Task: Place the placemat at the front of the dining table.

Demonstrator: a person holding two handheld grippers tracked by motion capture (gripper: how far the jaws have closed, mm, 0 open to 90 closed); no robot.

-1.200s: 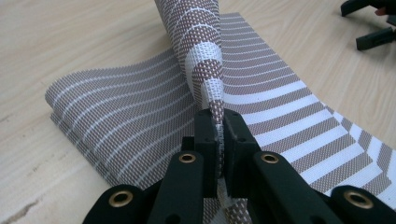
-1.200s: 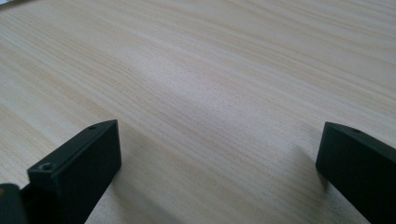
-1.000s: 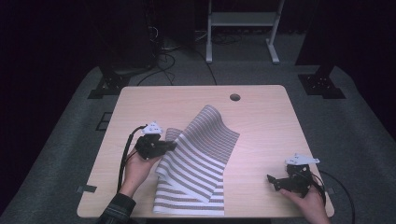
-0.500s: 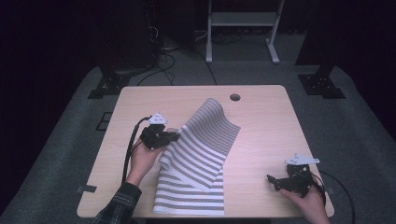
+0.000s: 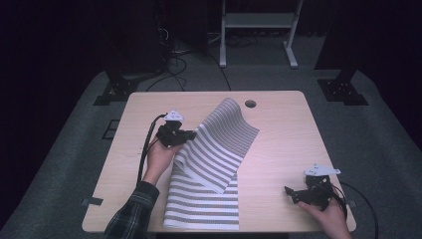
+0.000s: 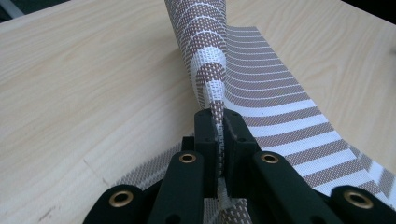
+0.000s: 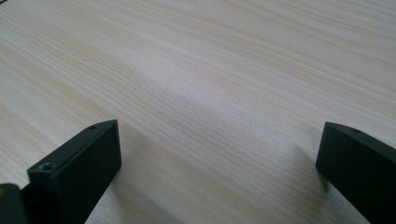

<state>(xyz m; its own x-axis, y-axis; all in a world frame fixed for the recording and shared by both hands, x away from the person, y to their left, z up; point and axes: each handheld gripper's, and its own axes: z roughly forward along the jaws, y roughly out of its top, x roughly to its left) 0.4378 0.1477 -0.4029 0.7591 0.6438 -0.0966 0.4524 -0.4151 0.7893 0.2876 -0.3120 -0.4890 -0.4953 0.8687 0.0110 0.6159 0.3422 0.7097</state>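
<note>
A brown-and-white striped woven mat lies on the wooden table, its left part lifted and curled over toward the right. My left gripper is shut on the mat's raised edge. In the left gripper view the two jaws pinch the thin mat, which rises in a curl ahead of them. Near the table's front right corner my right gripper rests low, apart from the mat. It stands open, with bare wood between its jaws.
A round cable hole sits near the table's far edge. Beyond the table are a white stand, dark equipment legs and cables on the grey floor. A black cable trails from the left gripper over the table's left side.
My left hand has moved toward the table's far side with the mat's edge, carrying the curled part farther back. The right hand has stayed put.
</note>
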